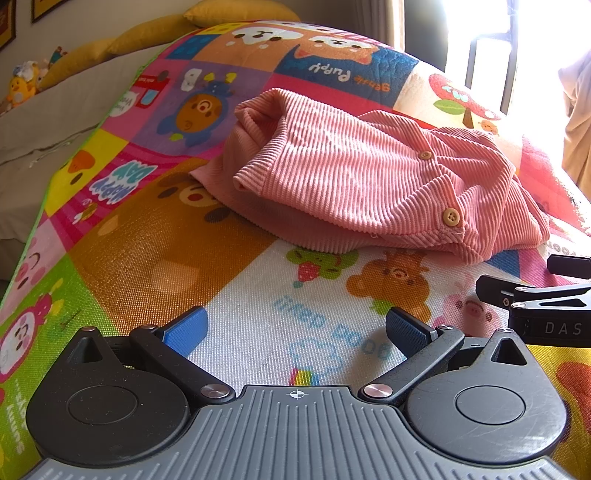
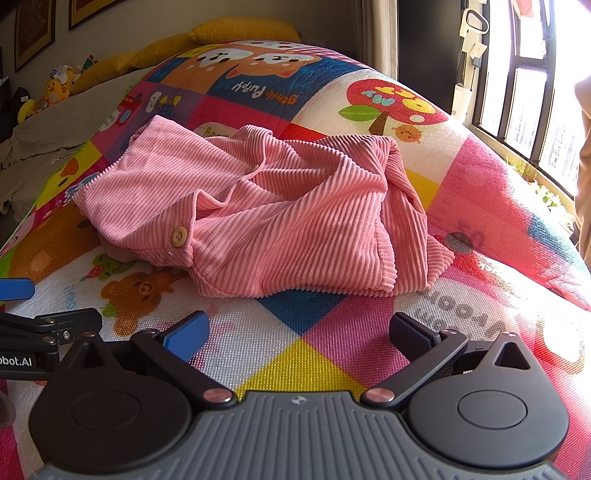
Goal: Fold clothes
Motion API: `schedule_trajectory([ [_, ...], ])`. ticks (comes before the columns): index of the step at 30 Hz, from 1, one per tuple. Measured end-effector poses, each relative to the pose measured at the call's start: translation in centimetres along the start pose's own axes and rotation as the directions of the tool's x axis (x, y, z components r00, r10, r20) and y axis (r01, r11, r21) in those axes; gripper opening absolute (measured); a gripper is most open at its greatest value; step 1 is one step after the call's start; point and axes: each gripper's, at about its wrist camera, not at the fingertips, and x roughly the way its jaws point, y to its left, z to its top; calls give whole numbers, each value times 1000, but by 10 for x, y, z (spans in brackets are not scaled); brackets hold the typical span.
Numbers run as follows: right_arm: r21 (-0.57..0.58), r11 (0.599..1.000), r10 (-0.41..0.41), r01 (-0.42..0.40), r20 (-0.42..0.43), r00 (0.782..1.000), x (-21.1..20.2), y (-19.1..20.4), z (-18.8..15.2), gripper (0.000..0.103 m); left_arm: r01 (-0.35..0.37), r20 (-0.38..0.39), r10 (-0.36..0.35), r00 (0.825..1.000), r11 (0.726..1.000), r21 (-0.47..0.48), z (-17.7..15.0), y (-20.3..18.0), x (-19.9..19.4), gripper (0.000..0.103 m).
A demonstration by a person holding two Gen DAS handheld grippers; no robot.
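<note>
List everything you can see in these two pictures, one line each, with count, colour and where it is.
pink garment: one, pink ribbed, crumpled on the mat
buttons: two seen, cream, on the garment's front
play mat: one, multicoloured cartoon print, spread over the bed
pillows: several, mustard yellow, far end of the bed
plush toys: a few, mostly yellow, far left
window: one, dark frame, right side
left gripper: one, black, blue pads, open, empty
right gripper: one, black, blue pads, open, empty
</note>
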Motion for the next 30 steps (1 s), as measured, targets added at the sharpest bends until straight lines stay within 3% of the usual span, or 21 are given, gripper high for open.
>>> schedule_trajectory([
  [30, 0, 1000, 1, -1, 0, 1000, 1, -1, -1, 103, -2, 0, 2, 1000, 1000, 2, -1, 2, 0, 103],
])
